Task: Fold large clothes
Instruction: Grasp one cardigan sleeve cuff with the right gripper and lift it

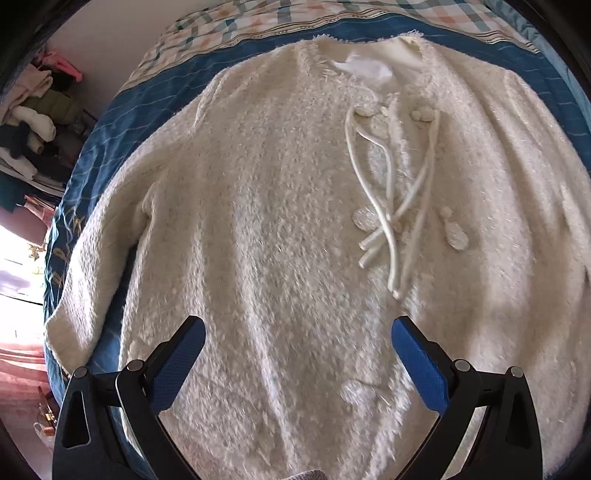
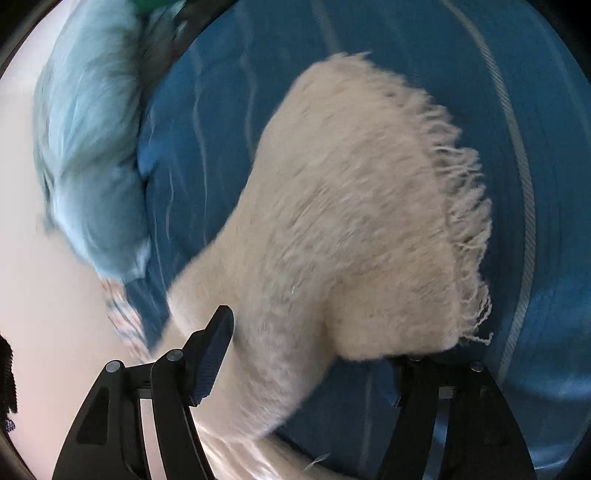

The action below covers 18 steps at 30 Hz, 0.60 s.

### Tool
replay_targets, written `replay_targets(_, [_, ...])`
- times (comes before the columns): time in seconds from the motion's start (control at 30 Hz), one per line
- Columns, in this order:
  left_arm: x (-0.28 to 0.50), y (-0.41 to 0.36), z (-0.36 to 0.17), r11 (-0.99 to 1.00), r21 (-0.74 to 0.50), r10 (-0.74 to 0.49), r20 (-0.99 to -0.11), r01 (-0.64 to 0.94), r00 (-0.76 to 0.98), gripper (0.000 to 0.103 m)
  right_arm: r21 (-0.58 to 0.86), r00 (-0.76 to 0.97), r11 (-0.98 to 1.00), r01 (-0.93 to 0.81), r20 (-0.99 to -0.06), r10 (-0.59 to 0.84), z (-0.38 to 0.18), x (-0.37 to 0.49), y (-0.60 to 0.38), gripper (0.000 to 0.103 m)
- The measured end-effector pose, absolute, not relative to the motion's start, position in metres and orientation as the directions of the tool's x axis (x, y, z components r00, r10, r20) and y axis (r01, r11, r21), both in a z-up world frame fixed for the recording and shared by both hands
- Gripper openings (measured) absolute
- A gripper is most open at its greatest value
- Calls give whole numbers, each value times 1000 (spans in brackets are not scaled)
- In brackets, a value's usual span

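Observation:
A fluffy cream cardigan (image 1: pixel 266 206) lies spread front-up on a blue bedcover (image 1: pixel 122 107), collar at the far end, with white cords and knot buttons (image 1: pixel 391 206) down the middle. Its left sleeve (image 1: pixel 92 266) lies along the body. My left gripper (image 1: pixel 298 332) is open and empty above the lower front. In the right wrist view a fringed cream sleeve end (image 2: pixel 351 206) lies between the open jaws of my right gripper (image 2: pixel 317 339); the cuff drapes over the right finger and hides it. The left finger (image 2: pixel 212 354) touches the sleeve's side. That view is blurred.
A plaid quilt (image 1: pixel 258 18) lies at the bed's far end. A pile of clothes (image 1: pixel 33 110) sits left of the bed by a bright window. A light blue fluffy garment (image 2: pixel 92 147) lies at the bed's edge in the right wrist view.

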State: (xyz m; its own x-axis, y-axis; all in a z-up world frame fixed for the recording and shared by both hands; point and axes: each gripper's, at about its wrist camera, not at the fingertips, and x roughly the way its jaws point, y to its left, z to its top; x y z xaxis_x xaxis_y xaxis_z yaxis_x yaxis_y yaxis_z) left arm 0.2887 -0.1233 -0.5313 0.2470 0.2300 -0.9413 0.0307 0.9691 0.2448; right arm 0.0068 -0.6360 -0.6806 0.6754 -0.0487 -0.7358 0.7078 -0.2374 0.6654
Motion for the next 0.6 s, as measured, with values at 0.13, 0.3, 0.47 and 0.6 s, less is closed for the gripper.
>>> replay_targets(0.13, [303,-108,-535,968,250,244,-940,-4,240,103,674,677,-248,696,-731,-88,-668,21,-639,20])
replay_targets(0.3, [311,-79,-522,964,261,265,-927,-50,265,103,646,641,17,763,-754,-145,-585,67,-632,18])
replay_targets(0.47, [321,-26,-510,936,328,351,-888,-124,298,103,600,680,364,713,-717,-150,-483,160,-585,18])
replay_targets(0.6, [326,40,-510,898,361,421,-872,-253,250,103,513,705,634,578,-706,-72,-435,269,-507,18])
